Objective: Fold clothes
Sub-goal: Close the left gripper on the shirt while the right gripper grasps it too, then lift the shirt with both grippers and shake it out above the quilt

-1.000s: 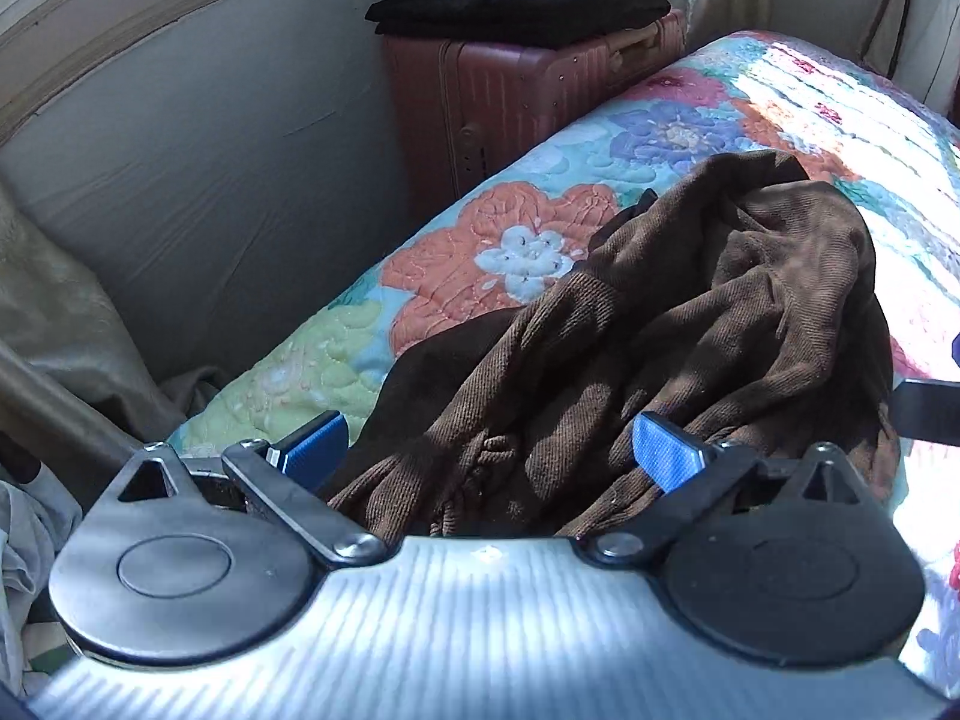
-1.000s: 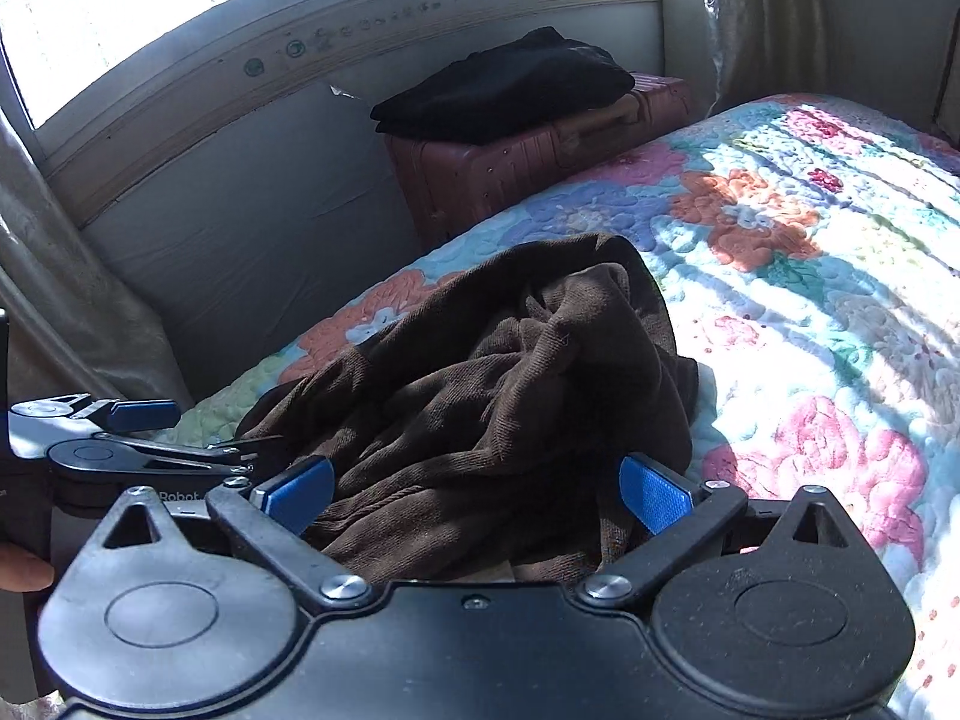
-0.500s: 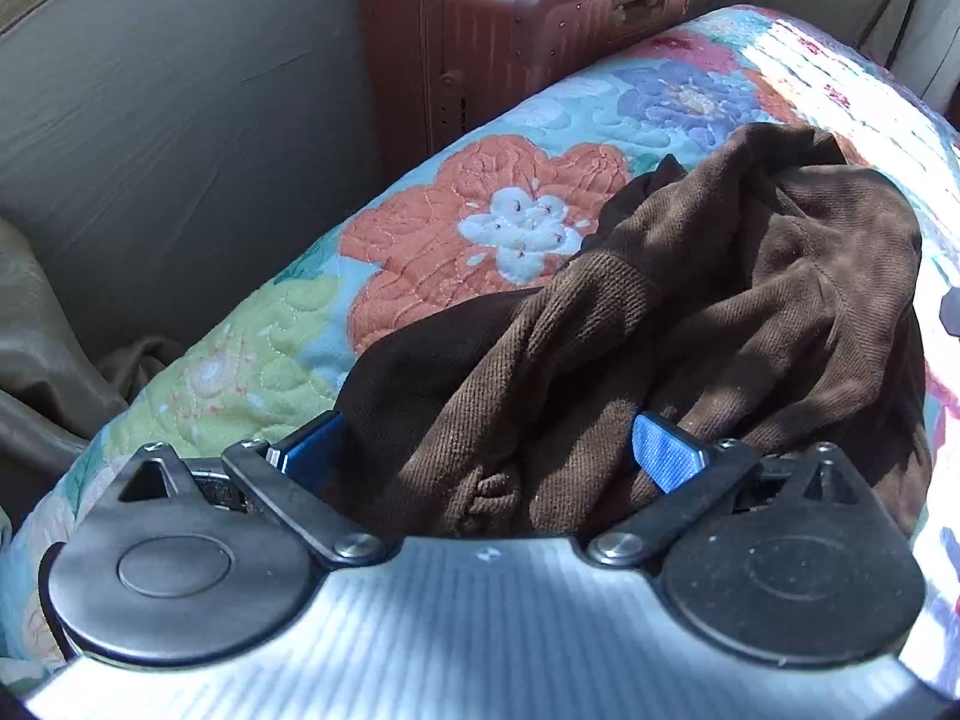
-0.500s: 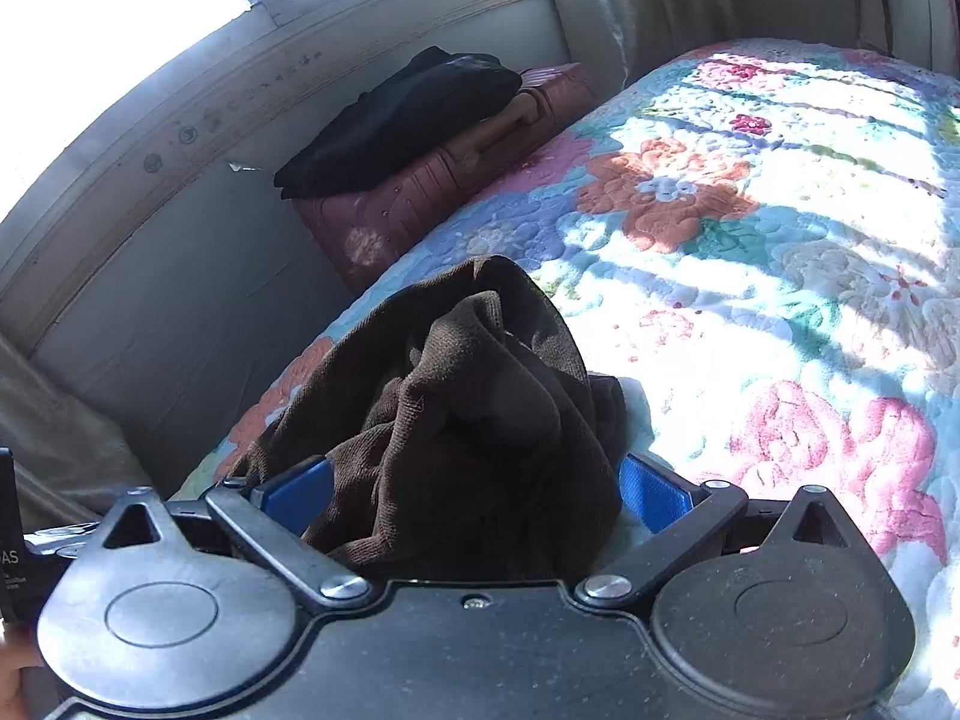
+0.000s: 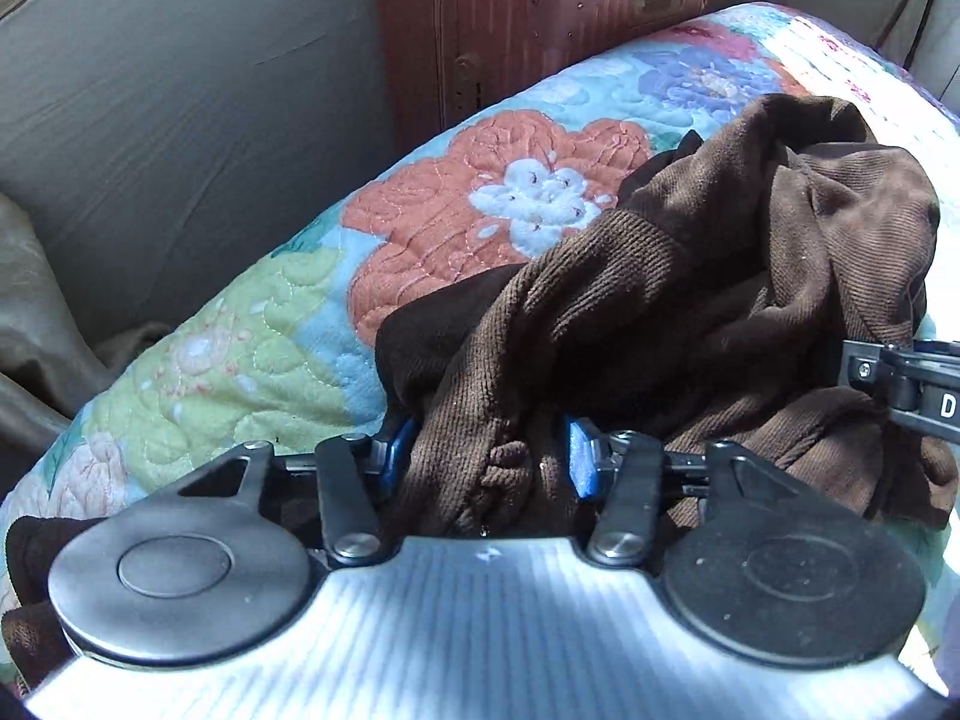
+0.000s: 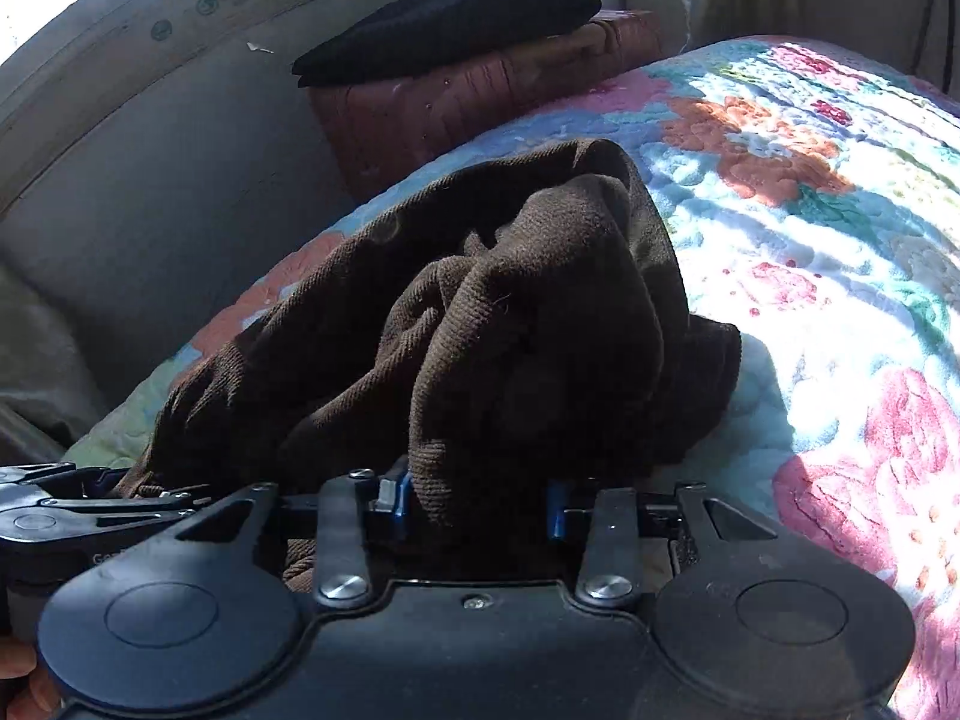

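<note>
Garment: brown knit sweater (image 5: 708,276) lies crumpled in a heap on the floral quilt (image 5: 252,360) of the bed, near its edge.
Change: over the last second both tongs went from spread wide to drawn in on bunched fabric.
Left tongs (image 5: 486,462): pinching a ribbed fold, probably a cuff or hem, between the blue pads (image 5: 581,456).
Right tongs (image 6: 477,501): pinching another thick fold of the same sweater, just beside the left tool.
Meaning: two grips look secured, so lifting and spreading the sweater flat is likely next; no fold made yet.
Surroundings: red suitcase (image 5: 510,30) beside the bed, with a folded black garment (image 6: 456,18) on top.
</note>
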Motion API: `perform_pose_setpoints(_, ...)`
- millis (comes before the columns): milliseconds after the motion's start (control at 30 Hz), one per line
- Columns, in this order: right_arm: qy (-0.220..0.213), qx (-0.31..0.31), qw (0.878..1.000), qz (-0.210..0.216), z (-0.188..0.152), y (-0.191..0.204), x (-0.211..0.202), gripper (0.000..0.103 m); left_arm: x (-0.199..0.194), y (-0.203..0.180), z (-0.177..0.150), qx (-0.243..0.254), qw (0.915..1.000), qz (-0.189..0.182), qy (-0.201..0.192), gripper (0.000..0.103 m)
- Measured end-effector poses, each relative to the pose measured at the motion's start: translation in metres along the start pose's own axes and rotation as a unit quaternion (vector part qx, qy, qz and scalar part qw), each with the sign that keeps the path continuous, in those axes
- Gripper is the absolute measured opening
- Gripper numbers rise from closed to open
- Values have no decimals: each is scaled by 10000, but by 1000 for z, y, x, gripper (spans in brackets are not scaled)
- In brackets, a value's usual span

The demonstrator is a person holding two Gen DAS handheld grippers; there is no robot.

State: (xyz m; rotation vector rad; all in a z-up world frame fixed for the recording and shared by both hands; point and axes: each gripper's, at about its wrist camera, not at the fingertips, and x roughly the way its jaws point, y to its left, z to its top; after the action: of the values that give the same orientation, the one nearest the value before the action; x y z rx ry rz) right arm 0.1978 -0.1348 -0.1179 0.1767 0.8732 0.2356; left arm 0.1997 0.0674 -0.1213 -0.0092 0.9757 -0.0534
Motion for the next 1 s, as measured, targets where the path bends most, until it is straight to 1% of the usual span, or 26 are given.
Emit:
perform_pose_setpoints(67, -161, -311, 9992, -178, -4, 11, -6, 26, -4, -4, -1, 84, 9999, -67, -43, 30)
perform_pose_setpoints(100, -234, -427, 9985, -238, -6, 15, -10, 25, -7, -6, -1, 138, 9998, -126, -66, 28)
perform_pose_setpoints(167, -425, -586, 9971, -224, -10, 20, -25, 24, -14, -11, -3, 246, 9993, -243, -111, 24)
perform_pose_setpoints(300, -723, -654, 9952, -49, -13, 16, -60, 23, -27, -23, -6, 489, 9975, -467, -195, 23)
perform_pose_setpoints(467, -558, -545, 9968, 191, -21, 4, -95, 23, -49, -54, -24, 1112, 9906, -732, -306, 21)
perform_pose_setpoints(567, -560, -518, 9968, 220, -29, -4, -114, 23, -68, -72, -27, 1215, 9865, -1022, -410, 21)
perform_pose_setpoints(667, -657, -654, 9957, -1, -34, -16, -135, 22, -88, -92, -22, 1081, 9830, -1387, -534, 21)
perform_pose_setpoints(767, -837, -779, 9929, -330, -36, -31, -157, 22, -108, -123, -17, 1199, 9769, -1591, -769, 21)
perform_pose_setpoints(900, -1026, -682, 9901, -676, -36, -60, -186, 22, -121, -166, -7, 1268, 9705, -1903, -765, 21)
perform_pose_setpoints(1000, -1122, -548, 9876, -949, -33, -85, -209, 21, -130, -198, 1, 1483, 9661, -1998, -680, 20)
